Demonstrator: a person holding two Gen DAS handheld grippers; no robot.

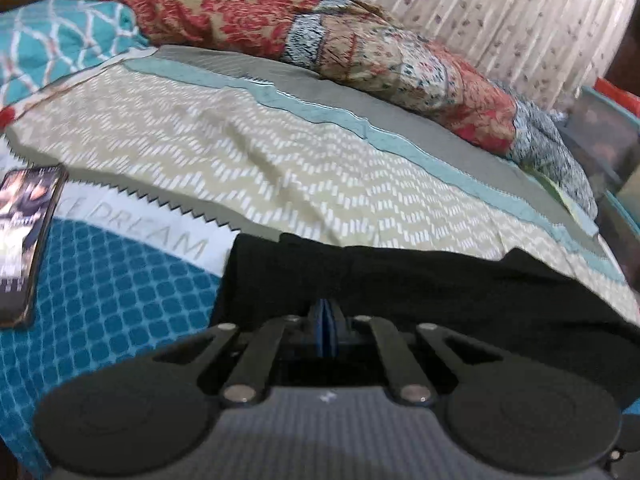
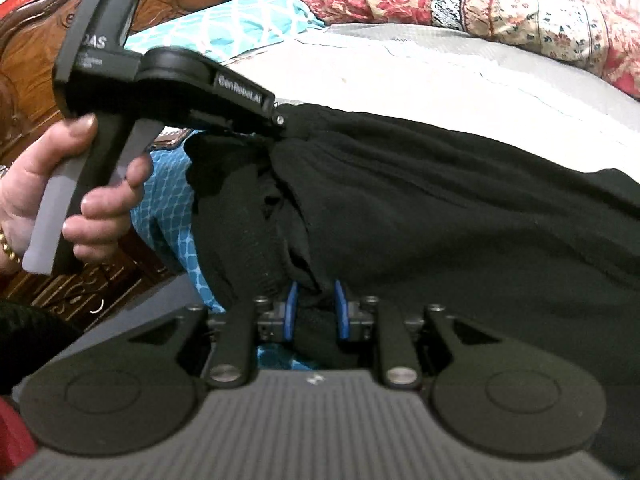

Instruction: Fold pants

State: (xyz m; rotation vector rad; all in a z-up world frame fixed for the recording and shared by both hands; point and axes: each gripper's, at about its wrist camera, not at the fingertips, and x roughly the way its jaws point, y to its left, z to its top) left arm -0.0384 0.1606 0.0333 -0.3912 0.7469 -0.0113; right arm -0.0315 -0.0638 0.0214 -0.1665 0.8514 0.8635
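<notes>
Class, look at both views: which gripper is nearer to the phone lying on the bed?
Left. The left gripper is shut at the pants' edge, with the phone just off to its left. The right gripper grips the pants farther away.

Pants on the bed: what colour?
Plain black pants, clearest in the right wrist view.

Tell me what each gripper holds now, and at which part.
The right gripper pinches a bunched fold of the black pants. The left gripper is shut on their upper edge.

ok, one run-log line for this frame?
stage: fold pants | left gripper: shut at black pants edge | right gripper: shut on pants bunch | surface: bed
</notes>
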